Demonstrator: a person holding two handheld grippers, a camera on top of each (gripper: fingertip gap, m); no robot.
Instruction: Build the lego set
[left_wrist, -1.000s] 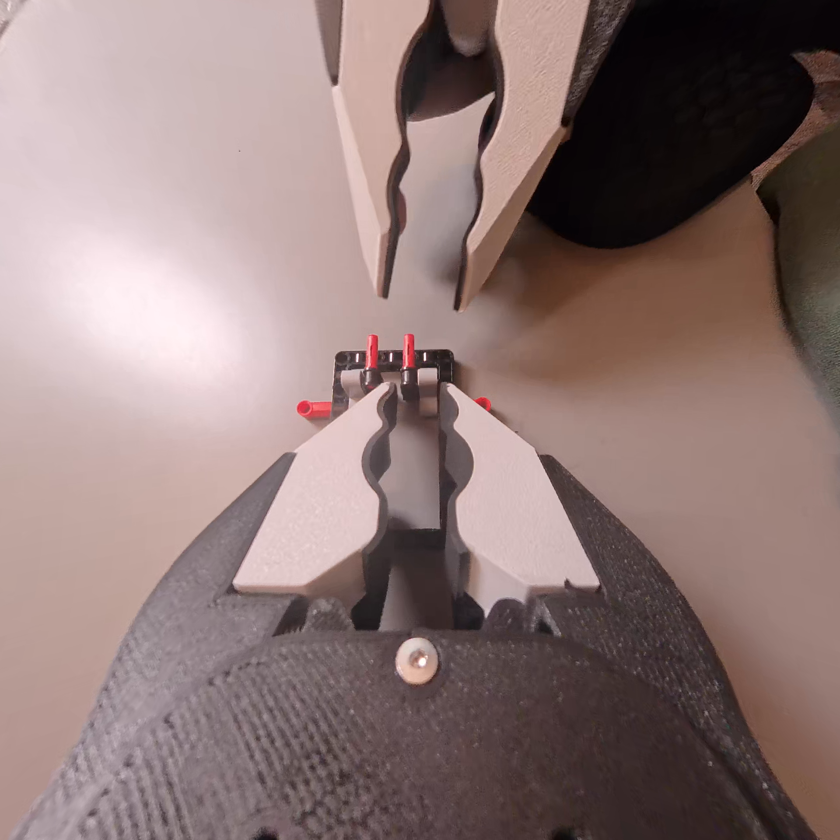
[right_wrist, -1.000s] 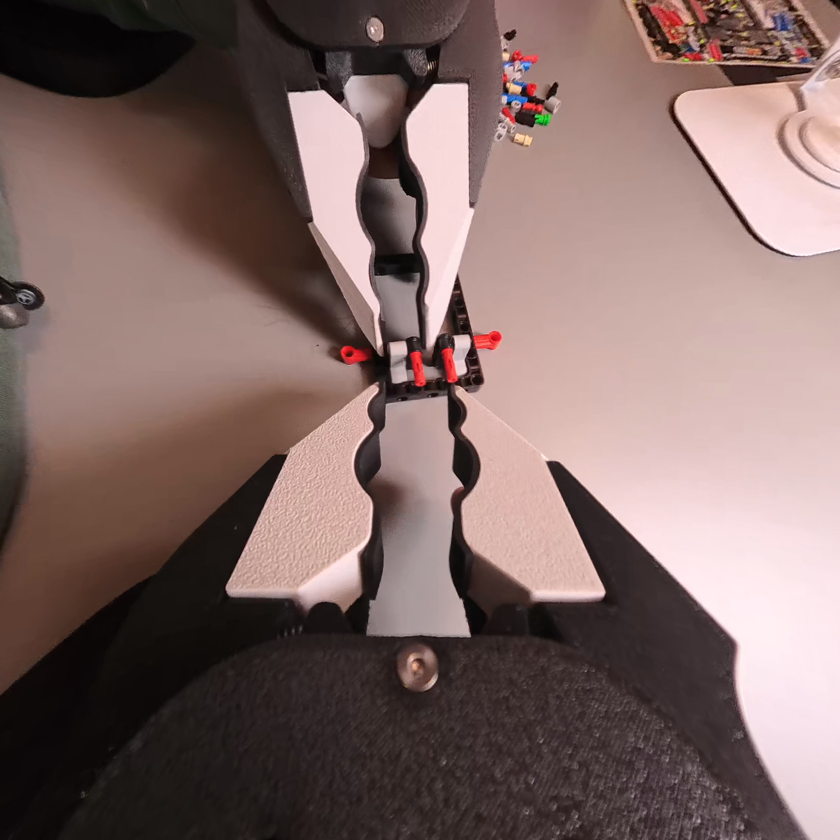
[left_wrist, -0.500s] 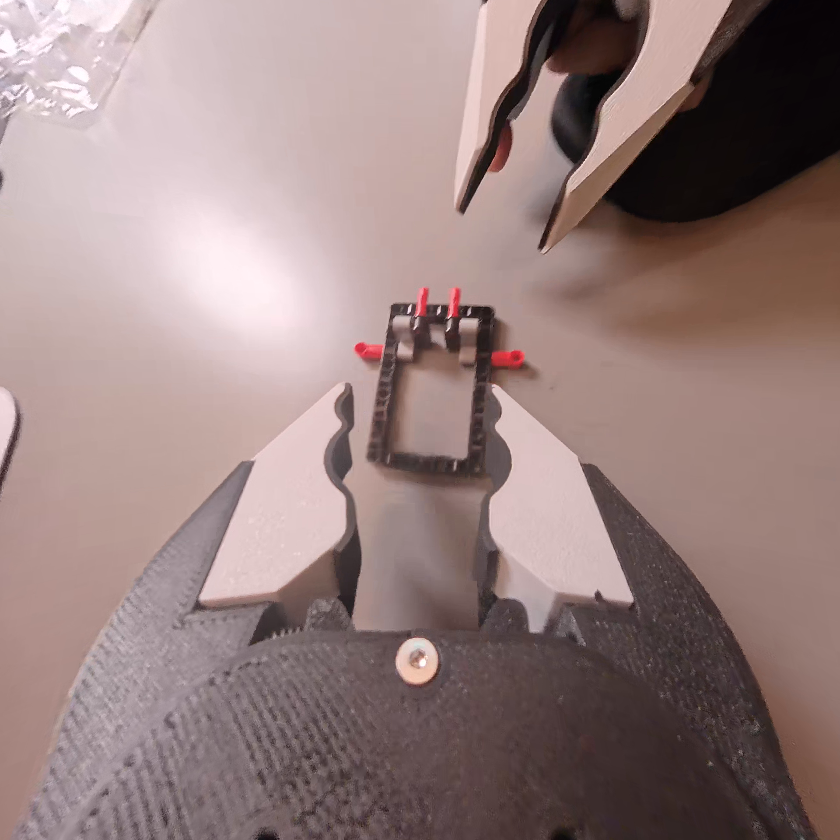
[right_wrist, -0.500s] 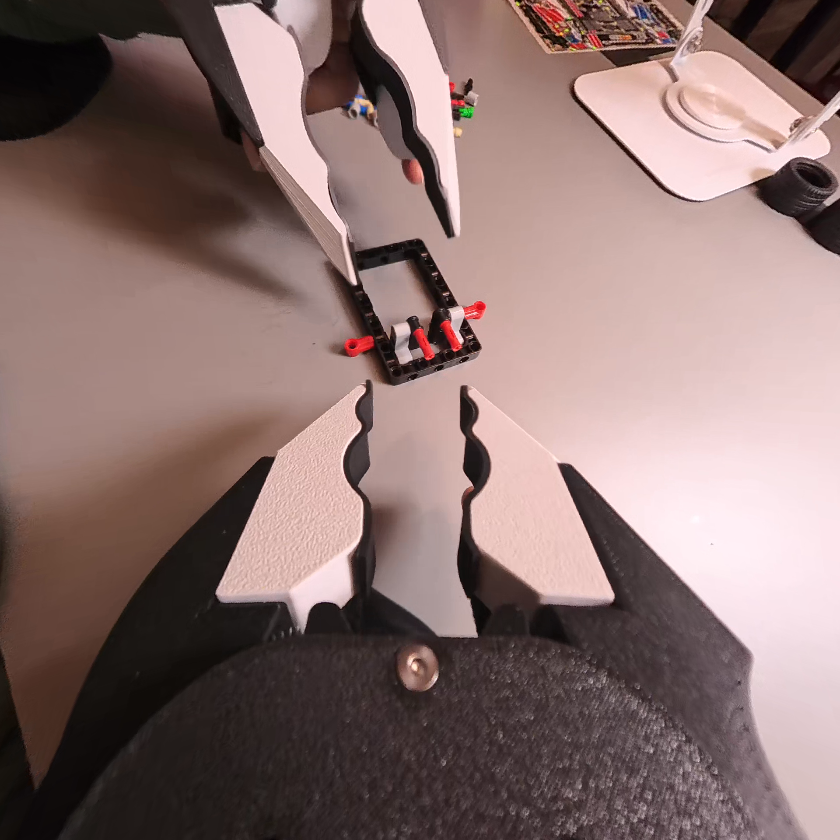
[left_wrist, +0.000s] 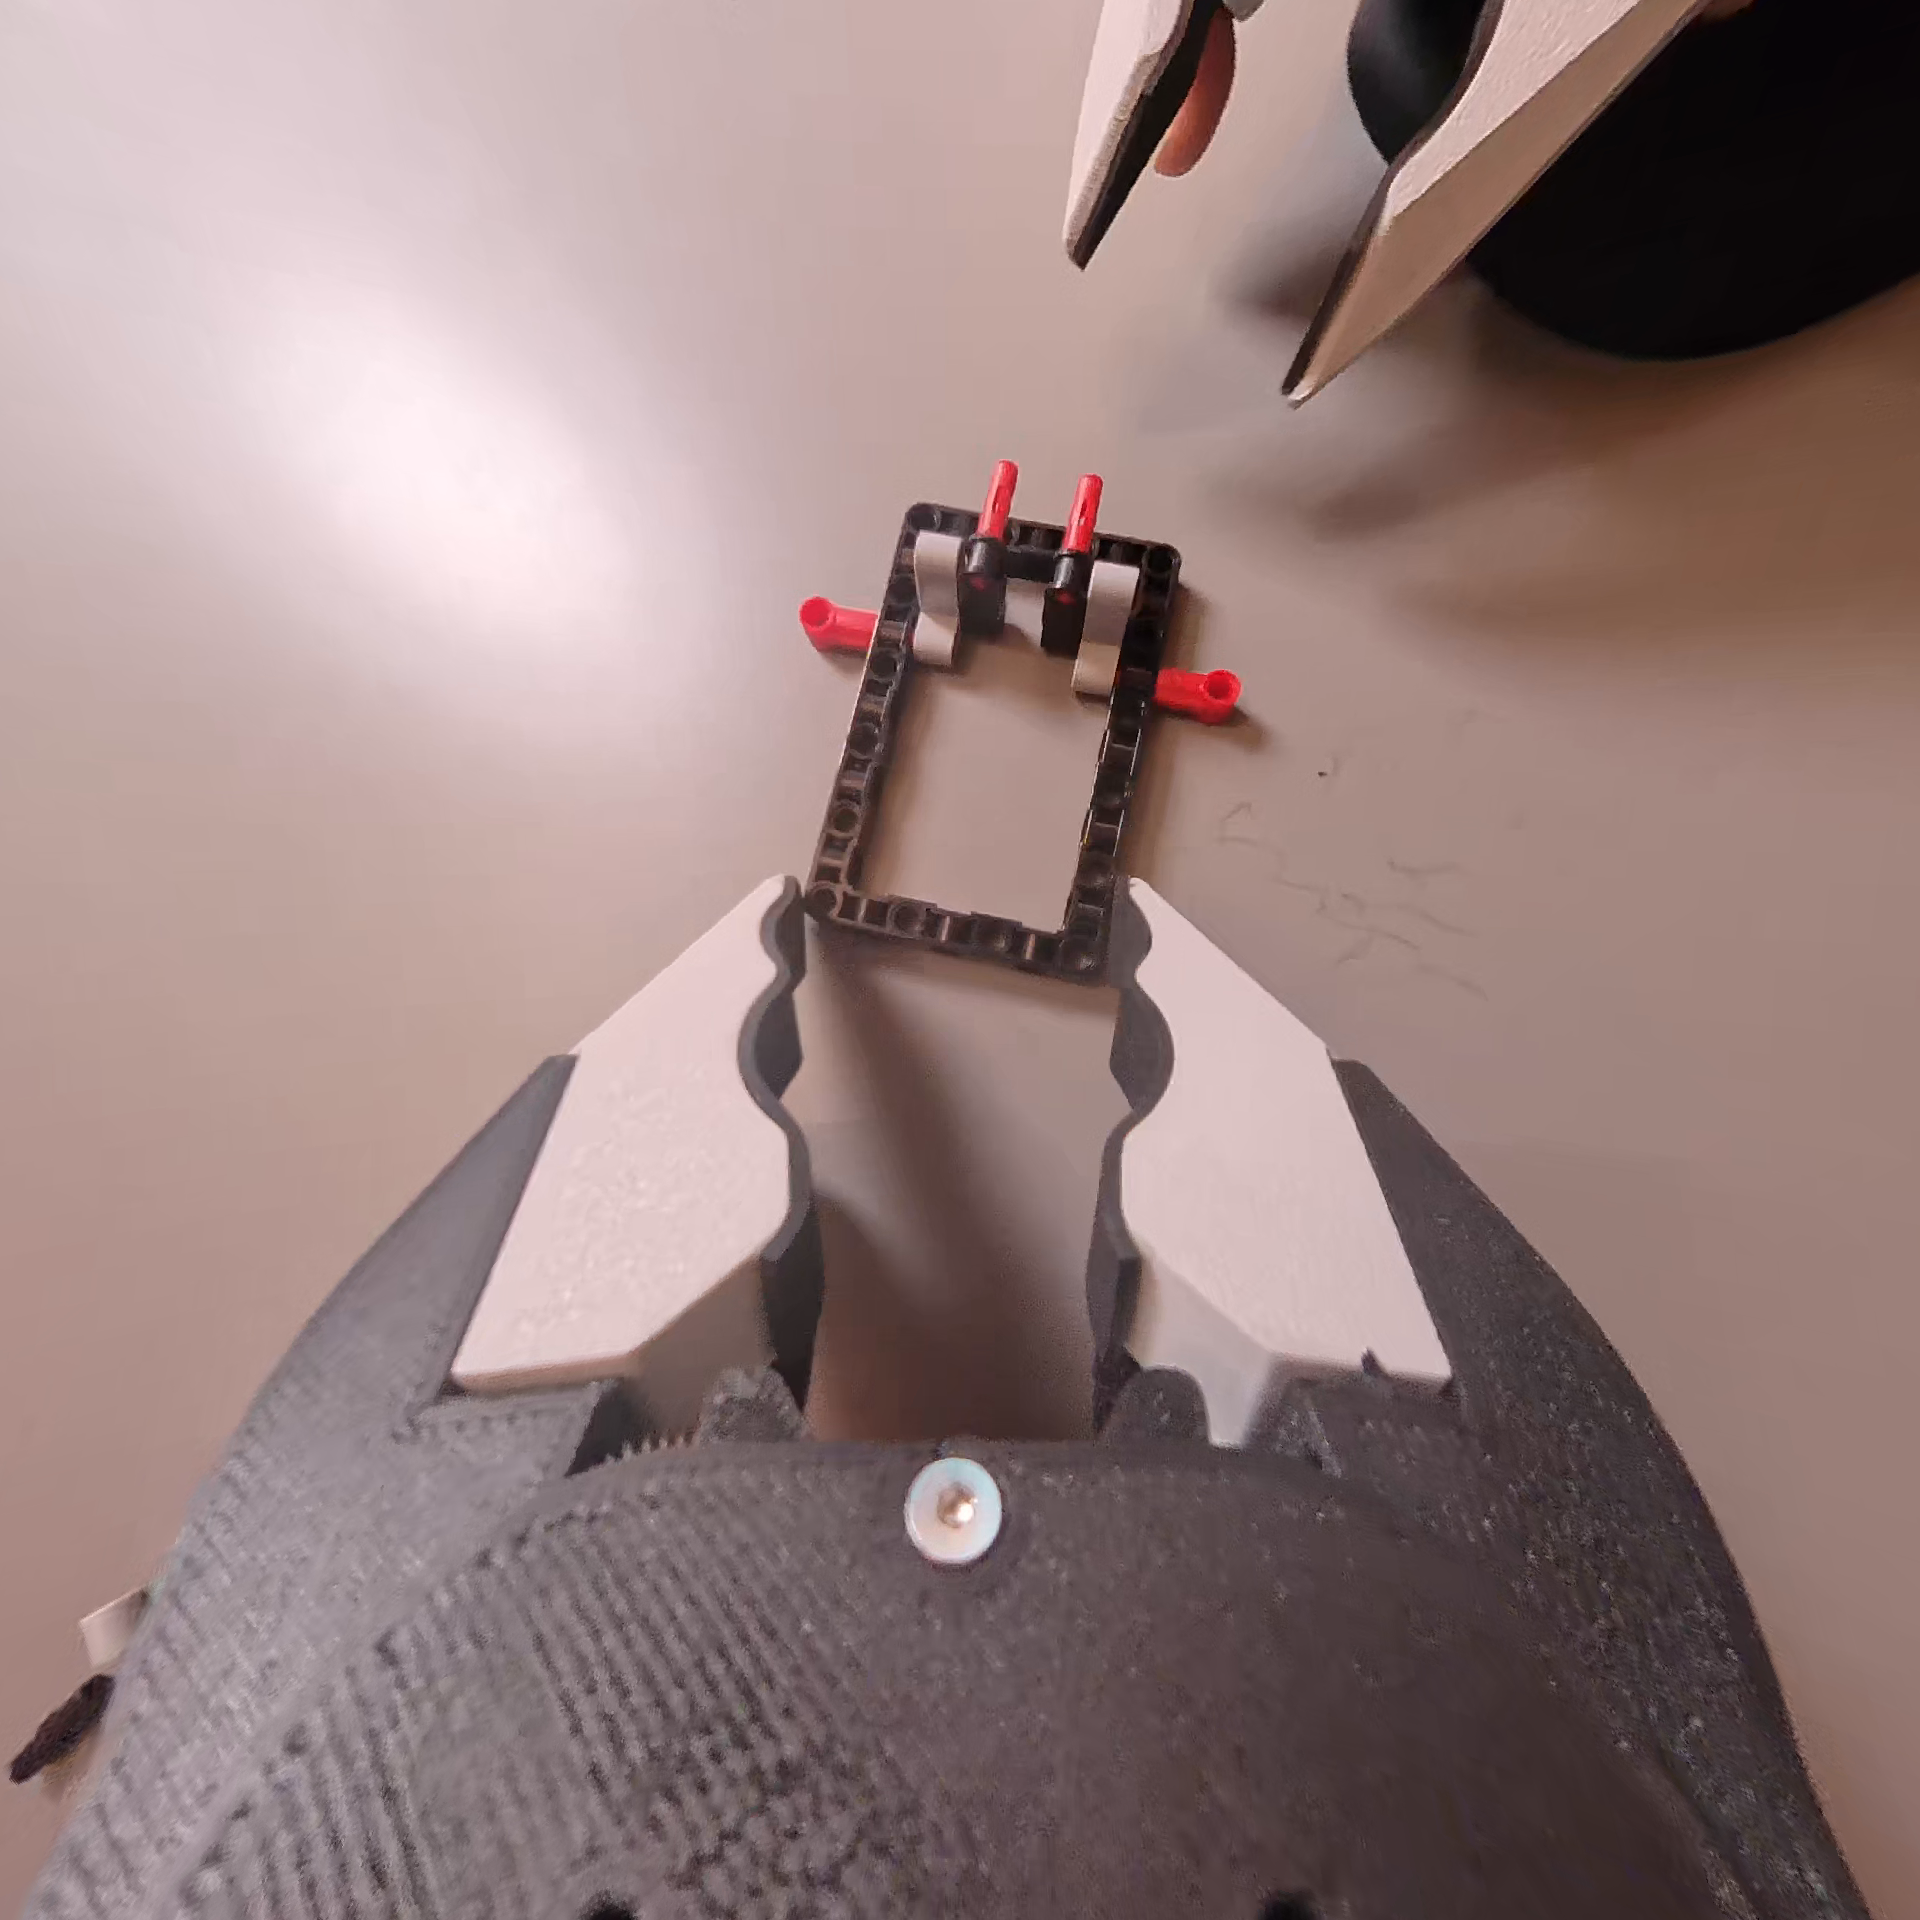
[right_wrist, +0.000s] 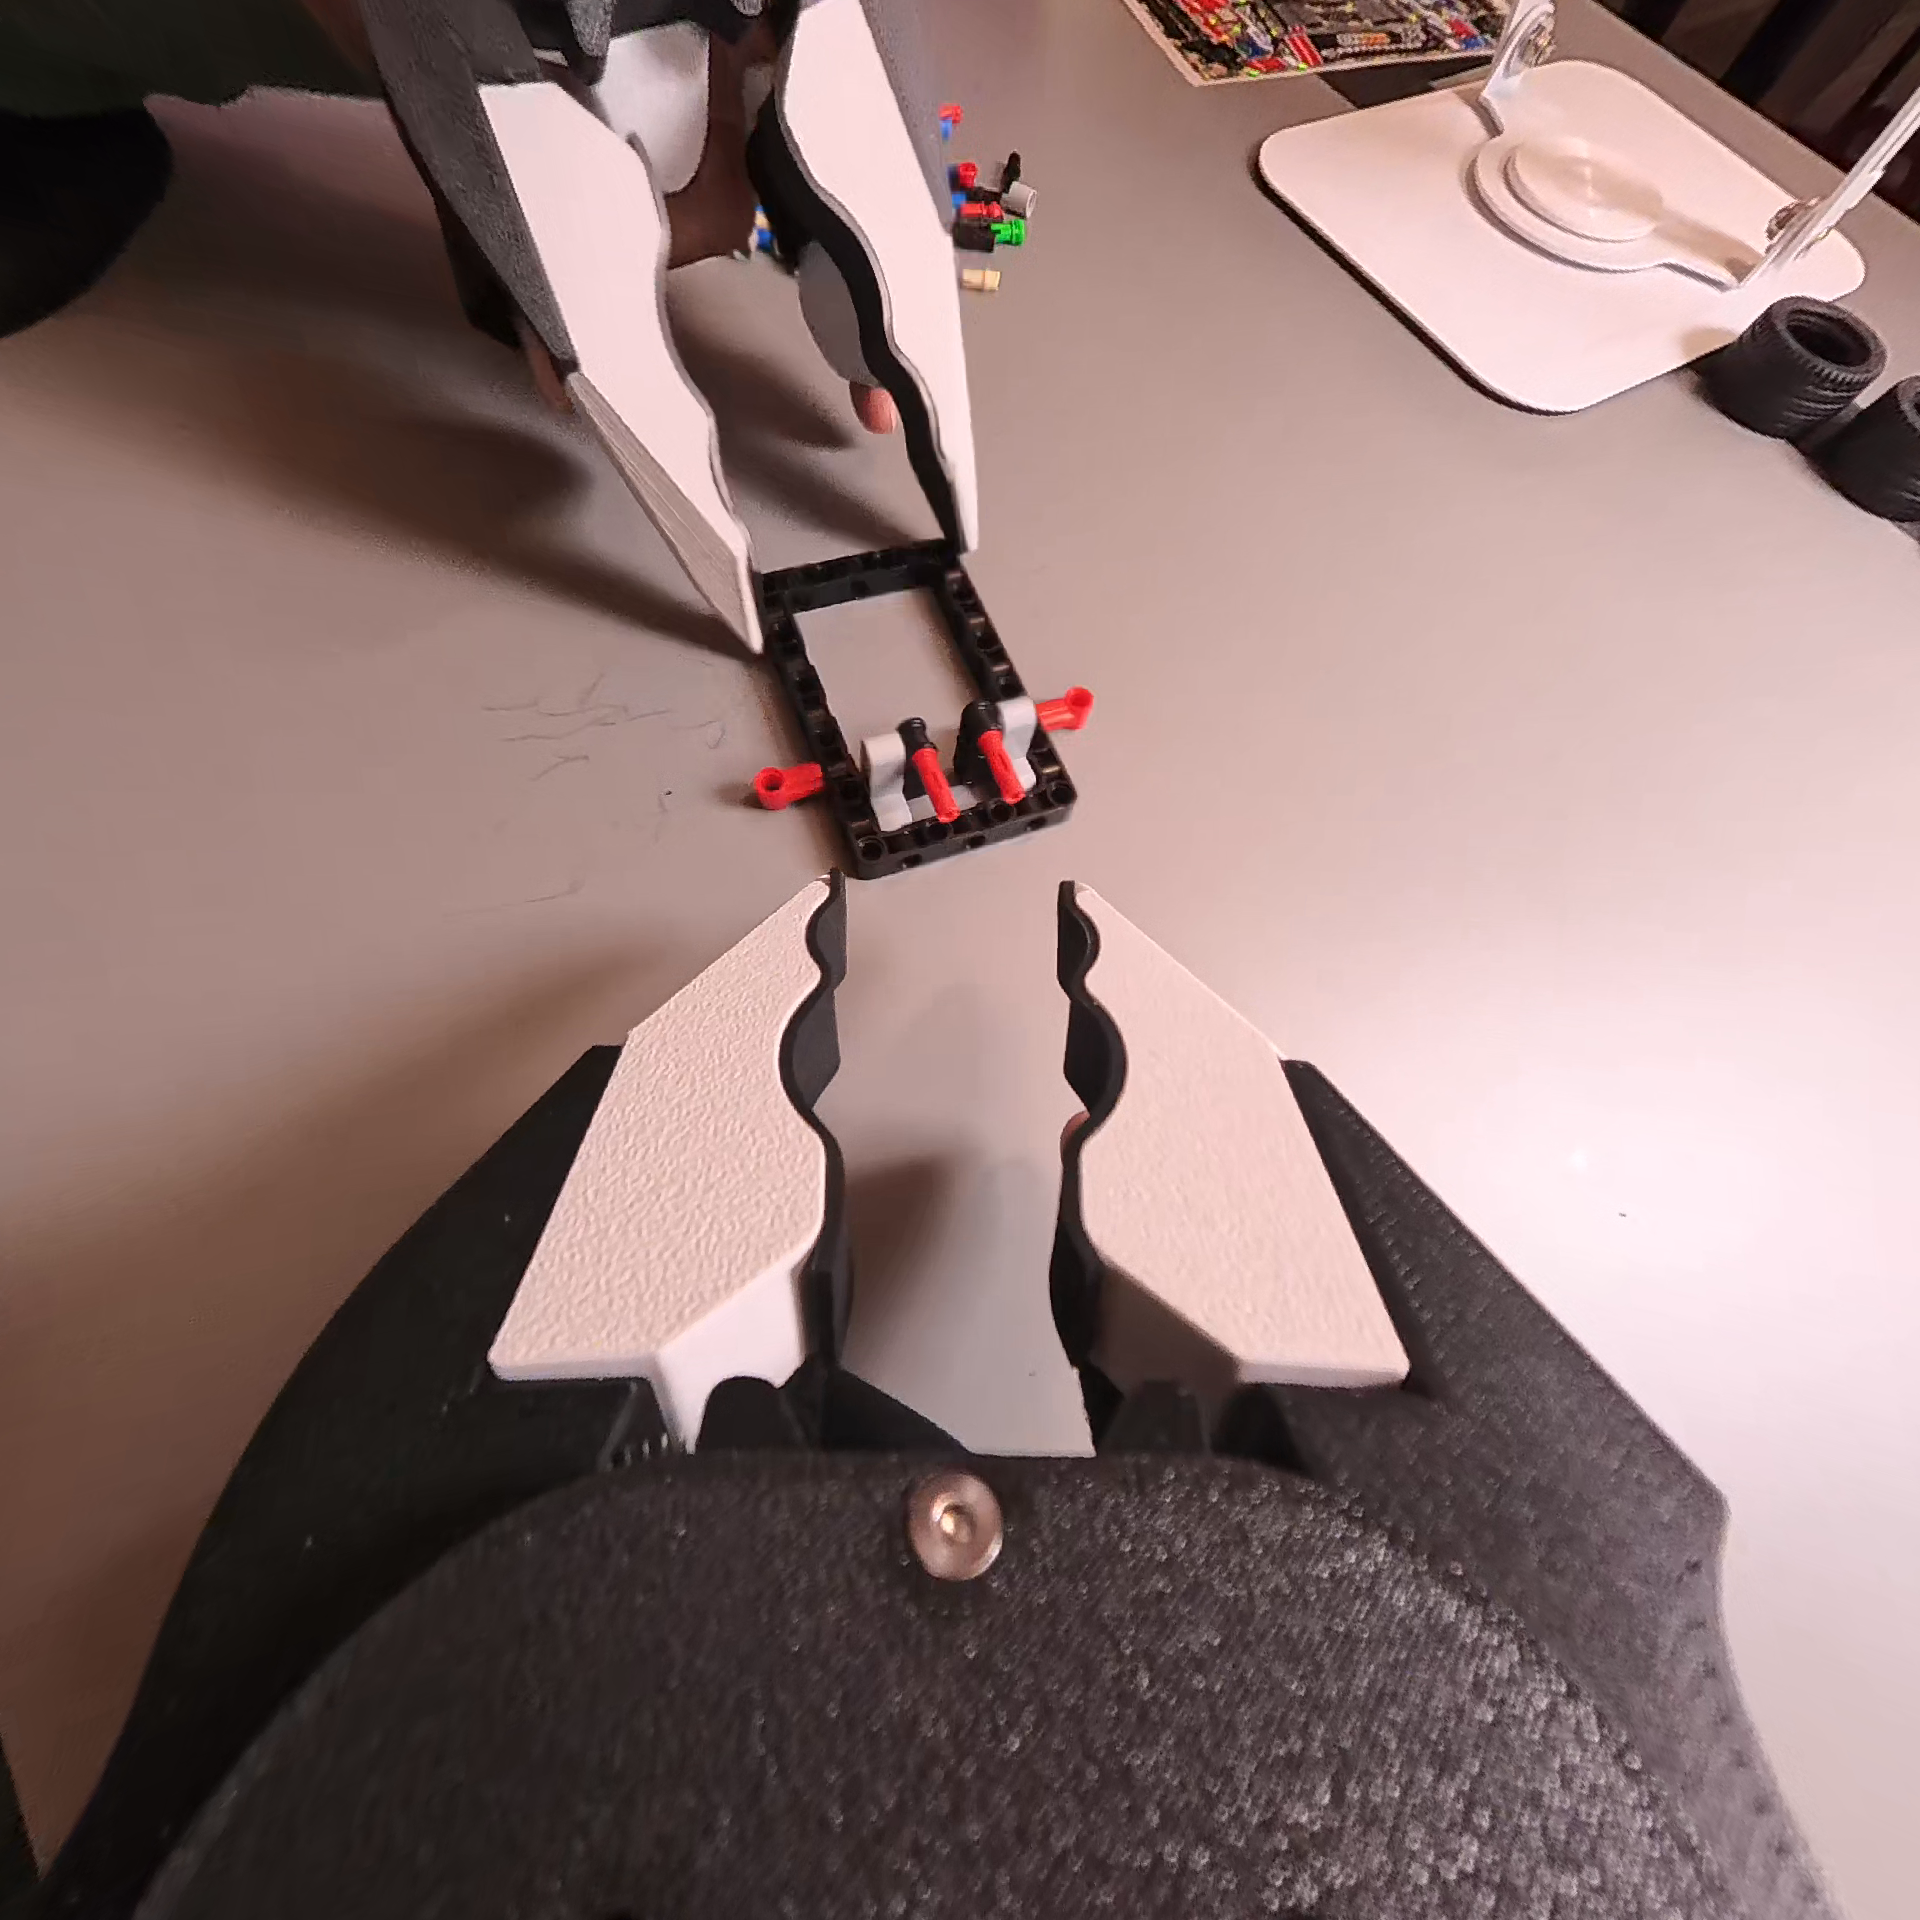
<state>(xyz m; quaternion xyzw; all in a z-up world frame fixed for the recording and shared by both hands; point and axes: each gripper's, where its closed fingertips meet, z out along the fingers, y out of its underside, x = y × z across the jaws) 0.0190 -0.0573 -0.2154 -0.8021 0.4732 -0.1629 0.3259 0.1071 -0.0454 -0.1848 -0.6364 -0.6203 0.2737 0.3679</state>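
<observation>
A black rectangular lego frame (left_wrist: 985, 744) with red pins lies flat on the grey surface (left_wrist: 416, 416). The left tool (left_wrist: 961, 896), spread open, flanks its near end without gripping. The right tool (right_wrist: 951, 891) hovers open, just short of the opposite end.

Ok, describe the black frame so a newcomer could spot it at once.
On the grey table, look between the two grippers, nearer than the pile of small coloured parts. The black frame lies flat there, an open rectangle of holed beams. It alone carries two grey brackets and red pins at one end.
</observation>
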